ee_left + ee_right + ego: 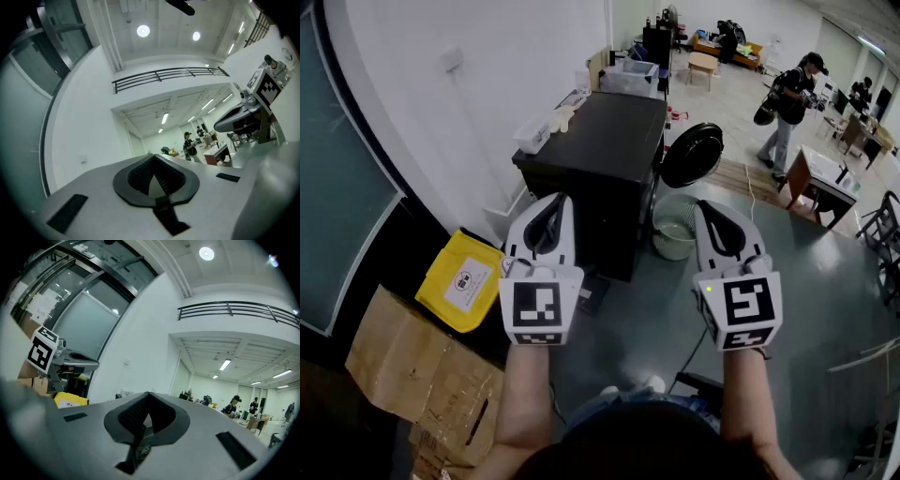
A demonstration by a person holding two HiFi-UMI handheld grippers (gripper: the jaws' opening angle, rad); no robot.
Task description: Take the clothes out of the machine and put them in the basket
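The black machine [600, 155] stands ahead of me, and its round dark door [692, 155] is swung open on its right side. None of the machine's inside shows, and I see no clothes. A pale round basket [675, 232] sits on the floor beside the machine, under the door. My left gripper [554, 201] is held up in front of the machine, shut and empty. My right gripper [706, 206] hovers just right of the basket, shut too, with nothing in it. The left gripper view has shut jaws [153, 158] pointing level across the room, as does the right gripper view [148, 395].
A yellow bag [464, 279] and cardboard boxes [412, 375] lie at the left by the wall. A white tray [534, 131] rests on the machine's top. A cable [689, 361] runs over the floor near my feet. A person [787, 108] stands by a small table [820, 183] at the back right.
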